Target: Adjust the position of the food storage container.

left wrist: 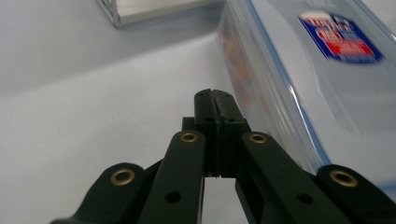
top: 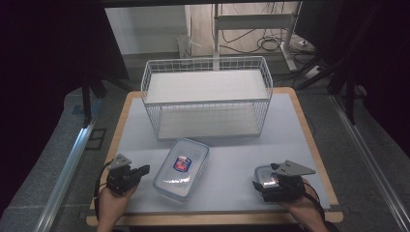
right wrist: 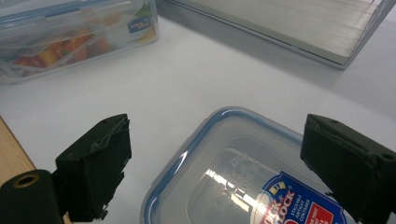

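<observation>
A large clear container (top: 181,169) with a blue-rimmed lid and a red and blue label lies mid-table; colourful food shows through its wall (right wrist: 70,32). My left gripper (top: 144,170) lies just left of it, shut with nothing between its jaws (left wrist: 215,100), its tip close beside the container's side (left wrist: 280,79). A small container (top: 267,175) of the same kind sits at the front right. My right gripper (top: 265,182) is at it, open wide (right wrist: 219,158), one pad on each side above the lid (right wrist: 243,182), neither pressing.
A white wire basket (top: 208,96) with two shelf boards stands at the back of the white mat (top: 232,145); its lower board shows in the right gripper view (right wrist: 289,28). The table's wooden edge (top: 212,220) runs along the front.
</observation>
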Demonstrator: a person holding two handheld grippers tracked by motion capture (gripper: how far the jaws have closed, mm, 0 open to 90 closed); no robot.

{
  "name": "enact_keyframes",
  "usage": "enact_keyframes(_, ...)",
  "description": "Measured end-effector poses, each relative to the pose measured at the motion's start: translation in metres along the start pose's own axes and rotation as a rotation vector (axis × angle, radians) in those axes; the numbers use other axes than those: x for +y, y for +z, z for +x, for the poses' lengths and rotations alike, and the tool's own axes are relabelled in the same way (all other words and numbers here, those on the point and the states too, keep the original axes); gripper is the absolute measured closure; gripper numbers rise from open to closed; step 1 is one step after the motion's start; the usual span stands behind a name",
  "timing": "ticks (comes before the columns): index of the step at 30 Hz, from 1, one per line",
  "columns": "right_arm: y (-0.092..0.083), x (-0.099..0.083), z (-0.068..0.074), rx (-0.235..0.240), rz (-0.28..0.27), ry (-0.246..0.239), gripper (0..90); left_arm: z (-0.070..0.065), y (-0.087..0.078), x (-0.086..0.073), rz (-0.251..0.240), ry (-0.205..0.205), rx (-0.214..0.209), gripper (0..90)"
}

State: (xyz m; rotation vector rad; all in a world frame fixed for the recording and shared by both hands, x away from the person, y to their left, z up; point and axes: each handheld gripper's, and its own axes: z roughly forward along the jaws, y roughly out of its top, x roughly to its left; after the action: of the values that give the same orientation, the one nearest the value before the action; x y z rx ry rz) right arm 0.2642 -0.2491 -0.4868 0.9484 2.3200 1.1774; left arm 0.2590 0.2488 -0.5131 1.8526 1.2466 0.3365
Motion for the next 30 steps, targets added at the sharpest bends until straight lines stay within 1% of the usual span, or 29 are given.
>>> enact_keyframes(4,0.002,0.000,0.001,-0.006,0.012,-0.006,9.2,0.008,0.016,0.014,0.003,-0.018,-0.029,90.0)
enact_keyframes(5,0.002,0.000,0.001,-0.006,0.014,-0.009,9.3,0.009,0.022,0.019,0.009,-0.018,-0.044,90.0)
enact_keyframes(8,0.003,0.001,0.002,-0.011,0.014,-0.018,9.5,0.008,0.039,0.033,0.039,-0.005,-0.061,90.0)
enact_keyframes(9,0.002,0.001,0.003,-0.016,0.013,-0.026,9.5,0.008,0.050,0.042,0.058,0.012,-0.080,90.0)
enact_keyframes(10,0.002,0.001,0.003,-0.016,0.013,-0.026,9.5,0.008,0.050,0.042,0.058,0.012,-0.080,90.0)
enact_keyframes(12,0.001,0.002,0.003,-0.023,0.013,-0.027,9.7,0.007,0.062,0.052,0.086,0.026,-0.101,90.0)
enact_keyframes(14,0.000,0.002,0.003,-0.033,0.016,-0.032,10.1,0.005,0.070,0.060,0.106,0.040,-0.123,90.0)
enact_keyframes(15,0.000,0.002,0.003,-0.041,0.014,-0.036,10.3,0.003,0.076,0.068,0.133,0.044,-0.102,90.0)
enact_keyframes(16,0.000,0.002,0.003,-0.041,0.014,-0.036,10.3,0.003,0.076,0.068,0.133,0.044,-0.102,90.0)
enact_keyframes(17,0.000,0.002,0.003,-0.046,0.014,-0.037,10.4,0.004,0.078,0.072,0.143,0.044,-0.113,90.0)
enact_keyframes(19,-0.001,0.002,0.002,-0.049,0.013,-0.037,10.6,0.006,0.081,0.078,0.142,0.019,-0.149,90.0)
enact_keyframes(20,0.000,0.002,0.002,-0.048,0.015,-0.038,10.6,0.005,0.083,0.081,0.147,0.016,-0.153,90.0)
enact_keyframes(23,0.001,0.002,0.002,-0.048,0.021,-0.039,10.6,-0.002,0.092,0.089,0.176,0.048,-0.155,90.0)
enact_keyframes(24,0.001,0.002,0.002,-0.048,0.022,-0.041,10.6,-0.005,0.096,0.091,0.182,0.063,-0.163,90.0)
enact_keyframes(25,0.001,0.002,0.003,-0.051,0.022,-0.047,10.6,-0.010,0.103,0.095,0.189,0.072,-0.183,90.0)
enact_keyframes(26,0.001,0.002,0.003,-0.051,0.022,-0.047,10.6,-0.010,0.103,0.095,0.189,0.072,-0.183,90.0)
enact_keyframes(27,0.001,0.002,0.004,-0.053,0.021,-0.050,10.6,-0.016,0.108,0.100,0.204,0.099,-0.187,90.0)
enact_keyframes(28,0.001,0.002,0.004,-0.053,0.021,-0.050,10.6,-0.016,0.108,0.100,0.204,0.099,-0.187,90.0)
enact_keyframes(29,0.001,0.002,0.004,-0.053,0.021,-0.048,10.6,-0.019,0.110,0.103,0.219,0.115,-0.190,90.0)
enact_keyframes(30,0.000,0.002,0.003,-0.054,0.021,-0.048,10.6,-0.022,0.113,0.105,0.220,0.116,-0.191,90.0)
